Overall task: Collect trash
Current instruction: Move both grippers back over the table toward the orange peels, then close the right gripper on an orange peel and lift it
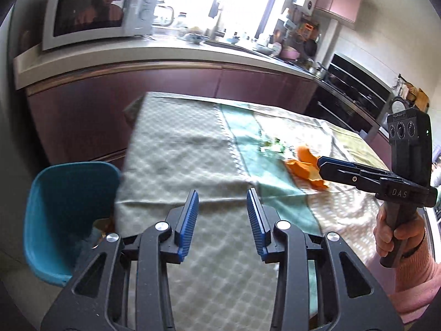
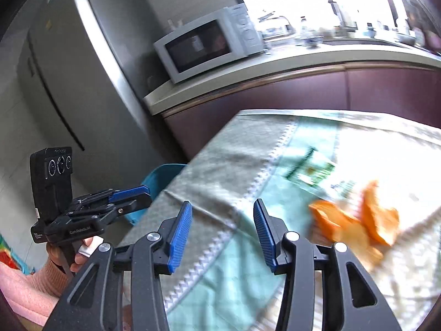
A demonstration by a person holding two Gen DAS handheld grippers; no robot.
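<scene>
Orange peel lies on the checked tablecloth, with a crumpled green and white wrapper just beyond it. A teal bin stands at the table's left edge, and something orange shows inside it. My left gripper hangs open and empty over the table's near left corner, beside the bin. My right gripper is open and empty too; its tips are close to the peel, which lies to their right in the right wrist view.
A kitchen counter with a microwave runs behind the table. A tall fridge stands at the far left, a built-in oven at the right. A hand and pink sleeve hold the right gripper's handle.
</scene>
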